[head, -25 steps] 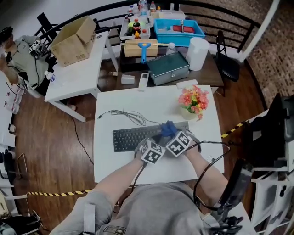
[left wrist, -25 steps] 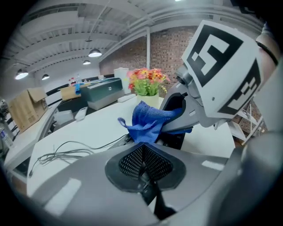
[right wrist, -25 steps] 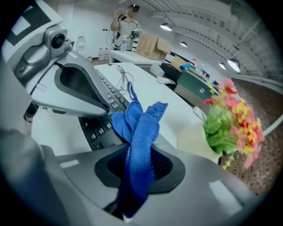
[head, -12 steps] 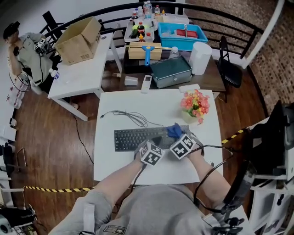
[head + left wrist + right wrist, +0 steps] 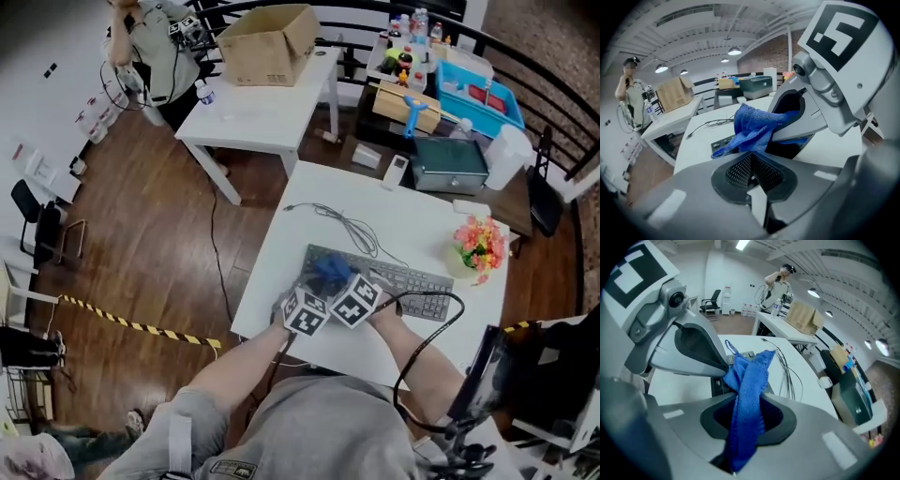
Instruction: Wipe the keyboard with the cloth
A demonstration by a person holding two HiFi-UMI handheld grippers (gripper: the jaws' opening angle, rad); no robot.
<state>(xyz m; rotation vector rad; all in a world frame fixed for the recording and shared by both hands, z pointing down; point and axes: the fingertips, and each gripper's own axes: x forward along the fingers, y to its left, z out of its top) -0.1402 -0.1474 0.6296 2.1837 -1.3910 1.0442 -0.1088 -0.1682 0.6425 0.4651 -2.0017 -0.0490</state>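
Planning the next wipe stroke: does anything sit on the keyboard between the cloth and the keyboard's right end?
No object stands on the keys. The cloth, clamped in the right gripper, is over the left end of the keyboard; only a black cable seems to arc over its near right edge.

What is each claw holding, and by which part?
Right claw grips the blue cloth by a bunched fold, tail hanging out behind; left claw is shut on nothing.
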